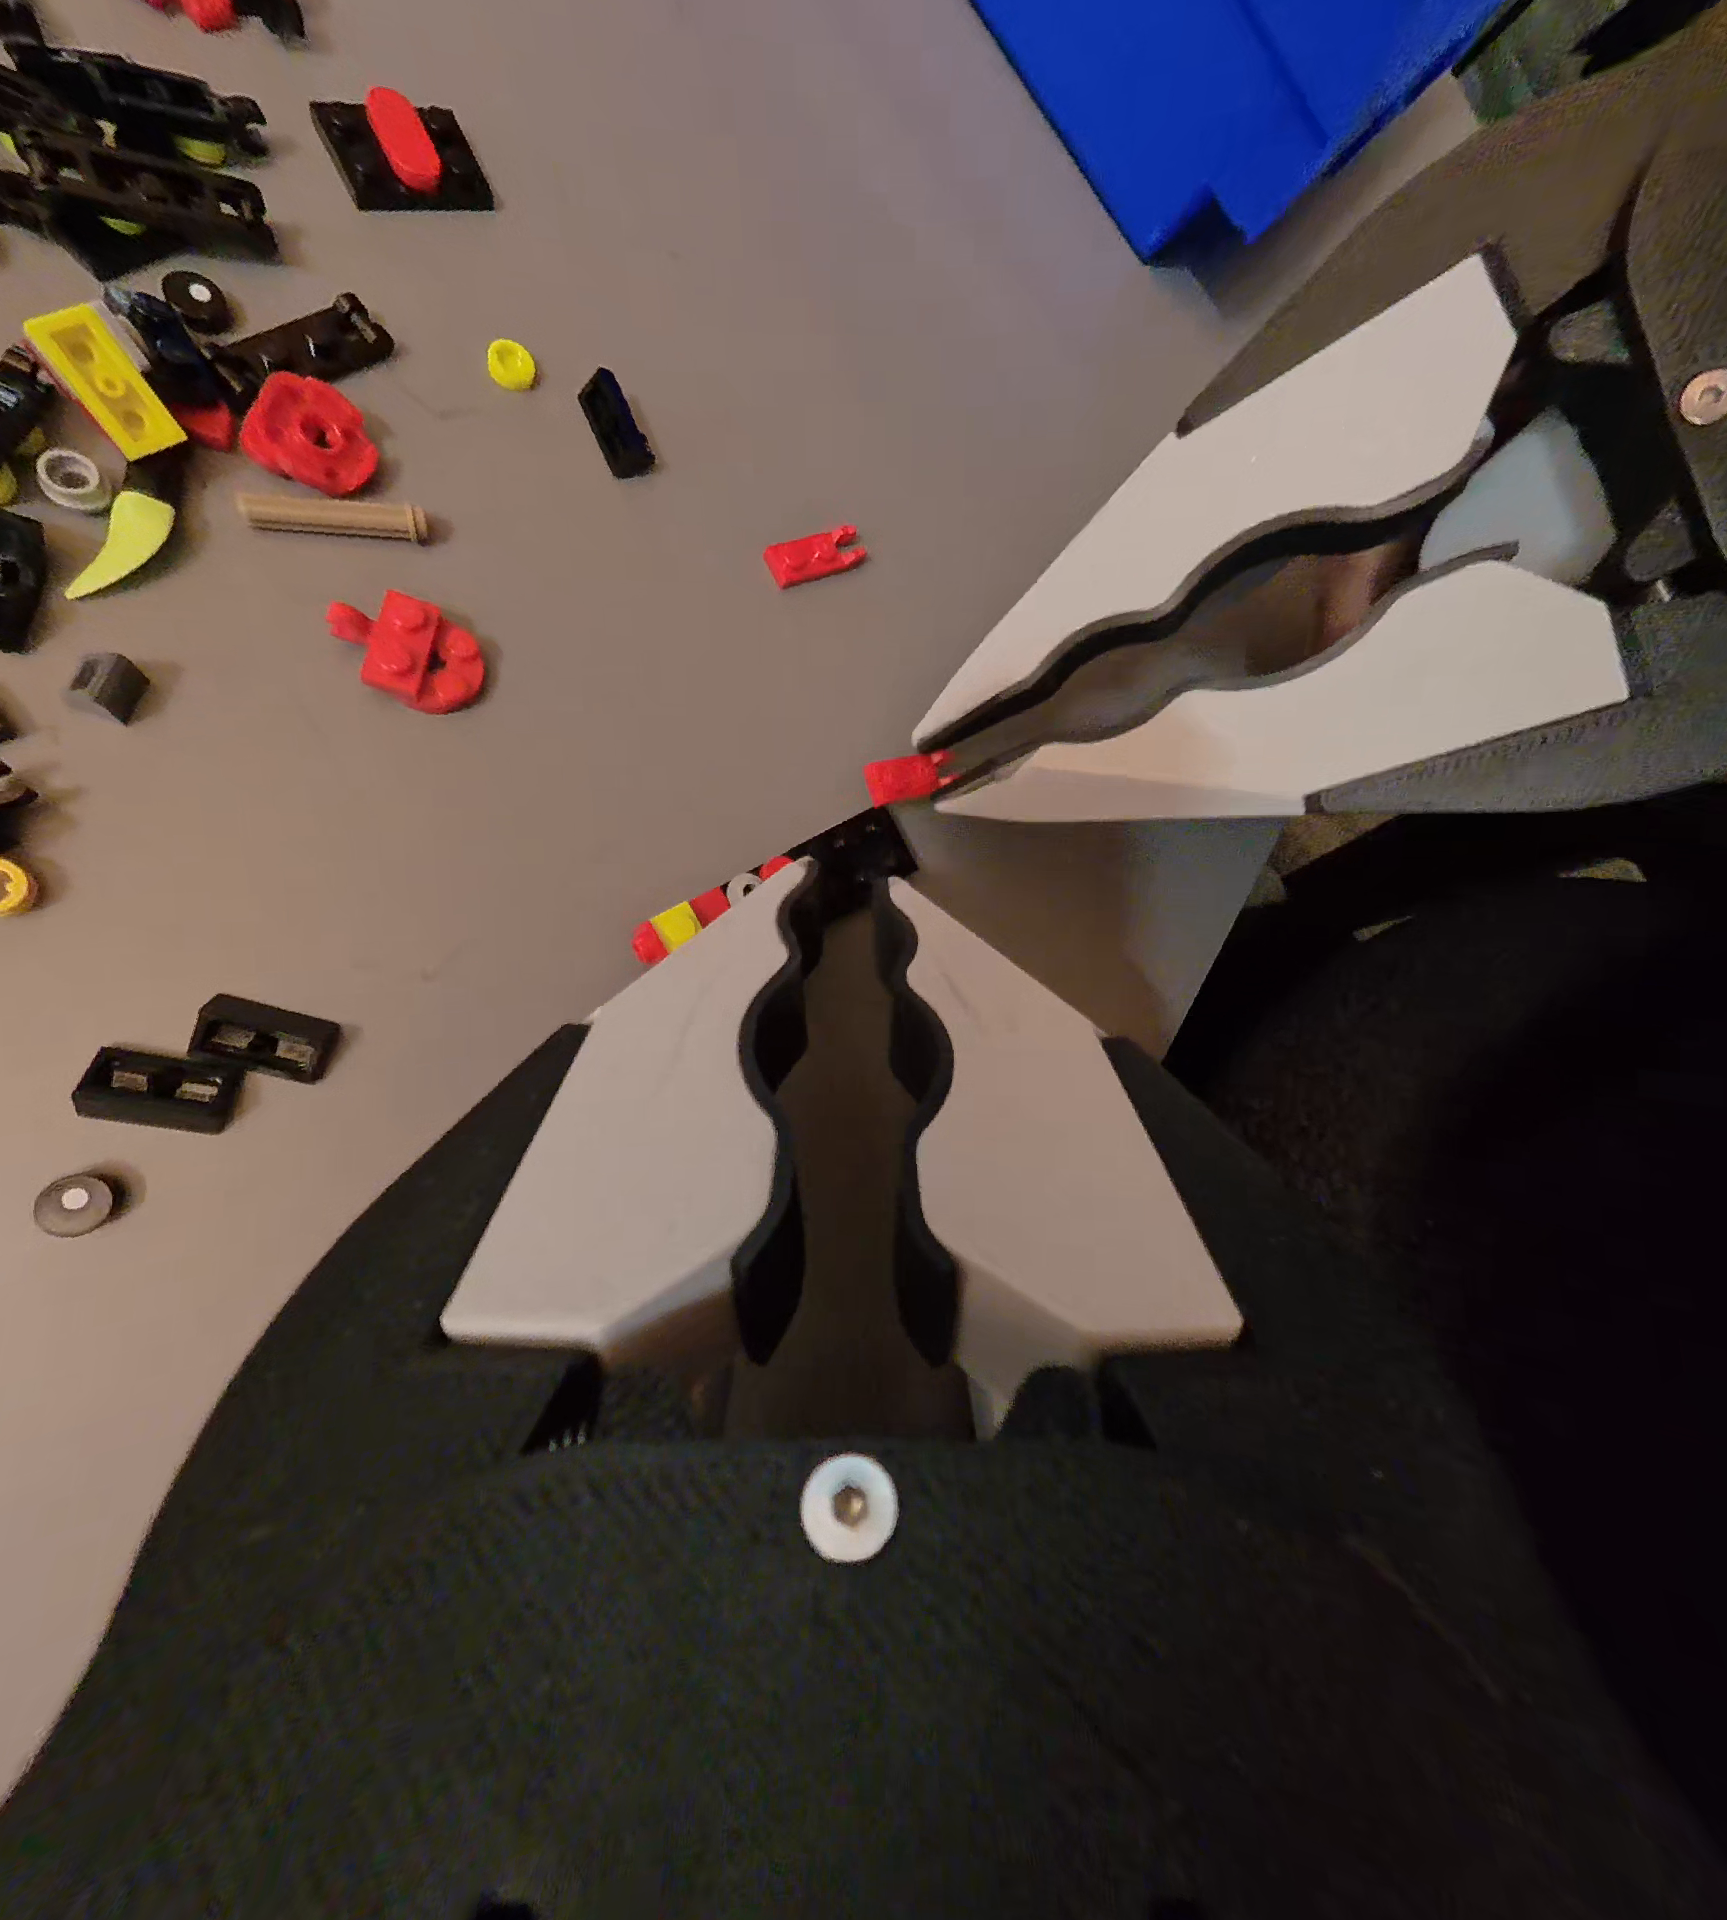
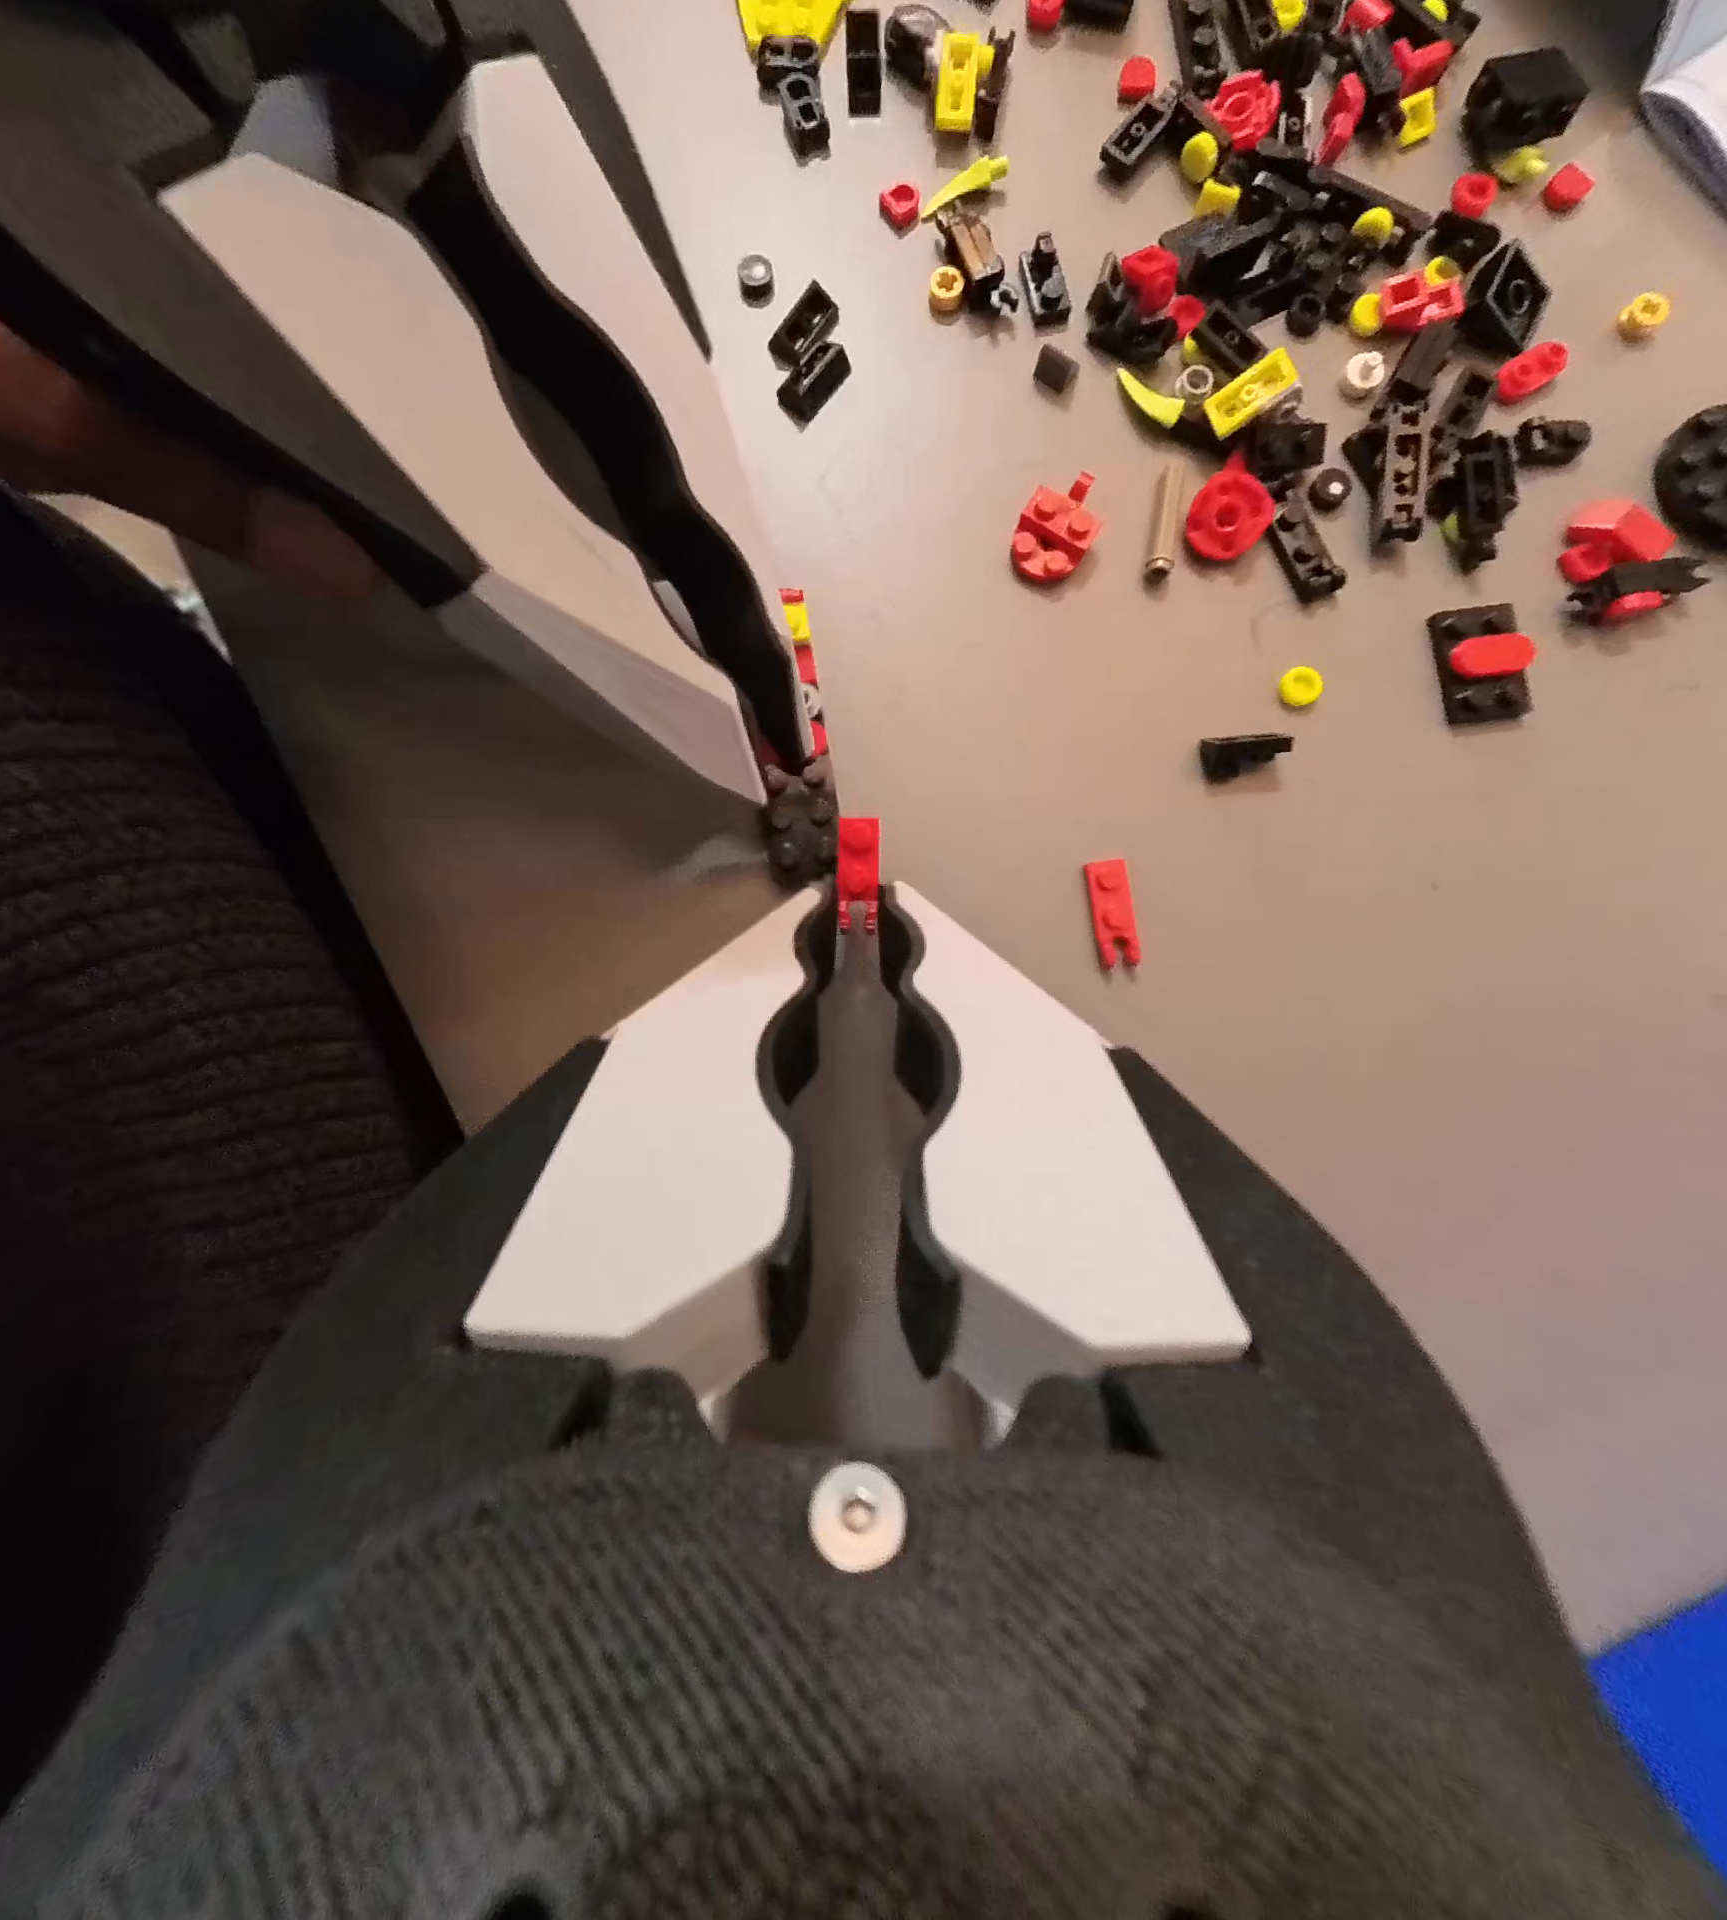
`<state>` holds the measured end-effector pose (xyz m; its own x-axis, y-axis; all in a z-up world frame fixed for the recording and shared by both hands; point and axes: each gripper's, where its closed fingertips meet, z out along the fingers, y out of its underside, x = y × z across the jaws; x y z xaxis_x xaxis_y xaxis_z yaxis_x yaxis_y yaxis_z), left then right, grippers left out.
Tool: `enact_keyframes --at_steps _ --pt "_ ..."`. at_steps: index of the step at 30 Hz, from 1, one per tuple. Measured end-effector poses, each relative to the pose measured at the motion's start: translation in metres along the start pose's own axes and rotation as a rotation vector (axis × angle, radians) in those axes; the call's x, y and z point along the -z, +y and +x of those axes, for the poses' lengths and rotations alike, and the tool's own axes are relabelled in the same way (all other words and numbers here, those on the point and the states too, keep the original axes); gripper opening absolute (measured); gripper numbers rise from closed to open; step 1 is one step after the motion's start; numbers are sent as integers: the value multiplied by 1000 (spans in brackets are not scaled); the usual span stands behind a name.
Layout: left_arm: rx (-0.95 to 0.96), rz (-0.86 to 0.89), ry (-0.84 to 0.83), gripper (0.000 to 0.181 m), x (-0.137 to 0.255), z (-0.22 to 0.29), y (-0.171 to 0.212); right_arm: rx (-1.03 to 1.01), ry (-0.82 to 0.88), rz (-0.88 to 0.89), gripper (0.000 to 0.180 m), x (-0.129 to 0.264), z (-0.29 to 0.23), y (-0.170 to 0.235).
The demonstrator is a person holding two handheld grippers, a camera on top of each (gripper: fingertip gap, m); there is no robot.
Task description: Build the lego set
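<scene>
My left gripper (image 1: 843, 883) is shut on a small black, red and yellow lego assembly (image 1: 693, 920), held above the grey table; the assembly's black studded end (image 2: 799, 836) shows in the right wrist view. My right gripper (image 2: 857, 904) is shut on a small red clip plate (image 2: 858, 854), its free end right beside the assembly's black end. In the left wrist view the right gripper (image 1: 926, 774) comes in from the right with the red plate (image 1: 900, 779) just above the assembly. A matching red clip plate (image 1: 812, 556) lies loose on the table.
Many loose black, red and yellow lego parts (image 2: 1306, 312) are scattered over the grey table (image 2: 1358, 1143). A black plate with a red rounded tile (image 1: 402, 151) lies apart. A blue bin (image 1: 1233, 104) stands at the table's edge. A dark sleeve (image 2: 111, 935) is close at left.
</scene>
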<state>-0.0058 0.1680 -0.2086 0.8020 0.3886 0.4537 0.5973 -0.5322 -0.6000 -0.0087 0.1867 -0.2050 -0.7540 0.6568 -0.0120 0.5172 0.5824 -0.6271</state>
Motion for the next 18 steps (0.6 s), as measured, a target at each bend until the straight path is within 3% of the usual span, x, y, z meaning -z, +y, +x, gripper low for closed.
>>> enact_keyframes --at_steps 4,9,18 --pt "9 13 3 5 1 3 -2 -4 -89 -13 6 -2 -8 1" --pt "51 11 -8 0 0 1 -1 97 -39 -57 6 -3 -3 -1" --pt "68 12 2 0 -3 1 -3 98 -88 -90 6 -8 -7 1"
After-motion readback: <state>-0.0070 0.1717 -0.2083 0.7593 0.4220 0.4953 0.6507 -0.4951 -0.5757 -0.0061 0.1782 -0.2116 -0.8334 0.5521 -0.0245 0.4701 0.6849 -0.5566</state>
